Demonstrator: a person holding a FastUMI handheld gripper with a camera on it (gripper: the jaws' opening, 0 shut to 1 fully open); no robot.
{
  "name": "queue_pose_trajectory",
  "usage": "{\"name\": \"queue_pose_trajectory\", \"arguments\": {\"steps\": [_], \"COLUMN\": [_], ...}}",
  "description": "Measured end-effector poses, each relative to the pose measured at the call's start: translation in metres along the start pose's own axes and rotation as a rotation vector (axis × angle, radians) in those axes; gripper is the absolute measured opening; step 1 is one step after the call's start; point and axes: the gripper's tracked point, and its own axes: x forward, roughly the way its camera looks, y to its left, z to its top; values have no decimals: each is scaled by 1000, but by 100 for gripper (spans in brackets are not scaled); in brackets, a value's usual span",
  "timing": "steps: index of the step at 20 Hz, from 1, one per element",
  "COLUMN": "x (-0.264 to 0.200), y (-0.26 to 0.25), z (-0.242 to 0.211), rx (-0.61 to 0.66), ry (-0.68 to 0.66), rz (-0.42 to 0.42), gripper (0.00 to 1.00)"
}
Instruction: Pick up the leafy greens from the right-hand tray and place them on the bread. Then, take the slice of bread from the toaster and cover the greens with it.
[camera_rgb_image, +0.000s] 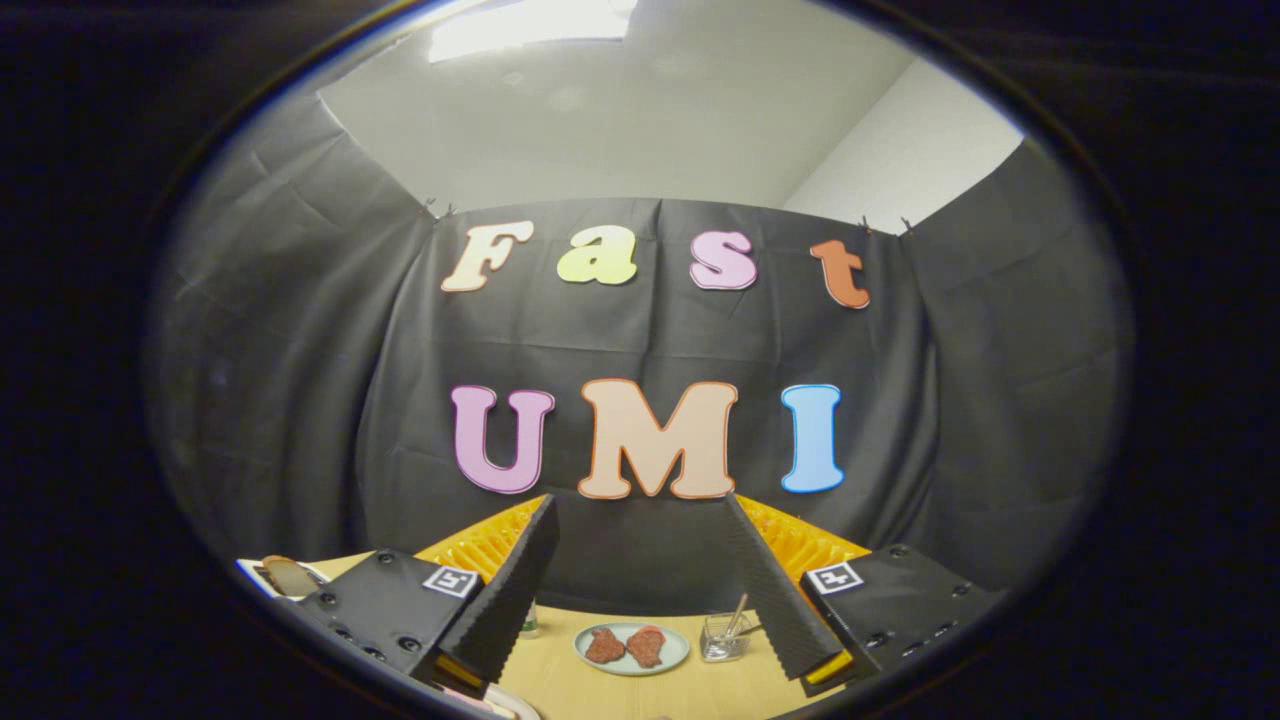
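Observation:
My gripper (640, 510) is held high and level, open wide, with nothing between its black ribbed fingers (510, 590). Past the left finger, a brown slice of bread (287, 573) sticks up out of a white toaster (262, 580) at the table's left side. Low between the fingers and well beyond them lies a pale plate (680, 650) with two reddish-brown patties (630, 646).
A small clear glass holder (722, 640) with a stick in it stands just right of the plate, close to the right finger. A small bottle (529, 622) peeks out beside the left finger. The tan tabletop (600, 690) runs back to the black cloth wall.

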Motion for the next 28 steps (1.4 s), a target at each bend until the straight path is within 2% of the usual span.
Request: {"name": "queue_pose_trajectory", "arguments": {"steps": [20,28], "x": [-2,0], "y": [-9,-17], "z": [-4,-11], "rx": [-1,-13], "ry": [8,31], "rz": [-14,19], "gripper": [100,100]}}
